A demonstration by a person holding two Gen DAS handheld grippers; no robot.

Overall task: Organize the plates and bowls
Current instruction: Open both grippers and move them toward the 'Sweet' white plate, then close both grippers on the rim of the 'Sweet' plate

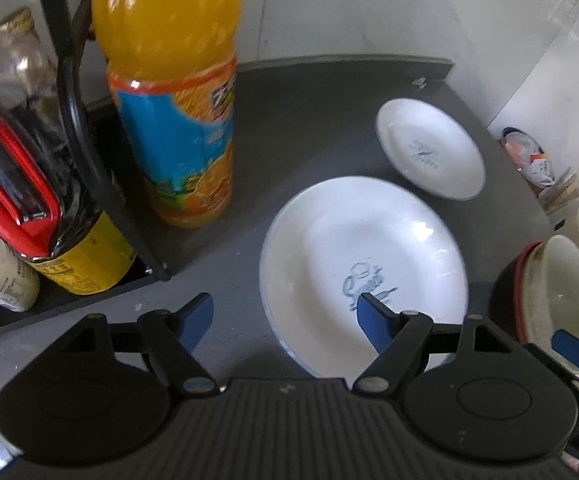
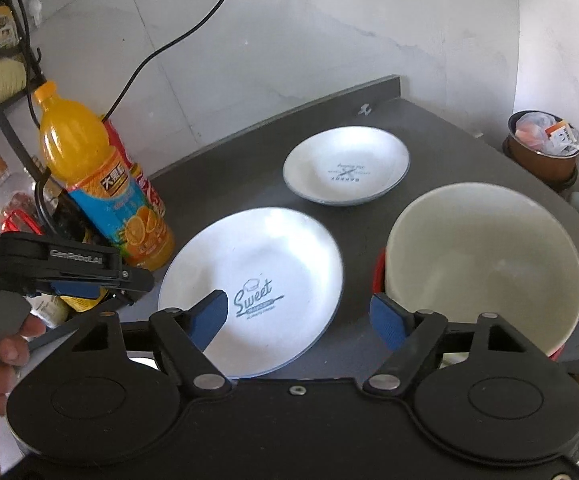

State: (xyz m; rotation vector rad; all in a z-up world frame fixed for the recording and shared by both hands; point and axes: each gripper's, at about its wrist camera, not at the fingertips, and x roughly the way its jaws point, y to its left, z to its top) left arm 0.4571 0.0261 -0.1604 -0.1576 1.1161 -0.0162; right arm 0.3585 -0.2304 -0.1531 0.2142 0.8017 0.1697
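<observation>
Plates and bowl unsorted on dark grey countertop [image 2: 249, 152]: large white plate [image 2: 257, 280], small white dish [image 2: 345, 164] behind, cream bowl [image 2: 485, 264] at right (nothing stacked), left gripper [image 1: 285, 316] and right gripper [image 2: 301, 316] spread, empty.

"Sweet" stands on the large plate [image 2: 257, 280], and "GenRobot.AI" on the left claw [image 2: 89, 288].
</observation>
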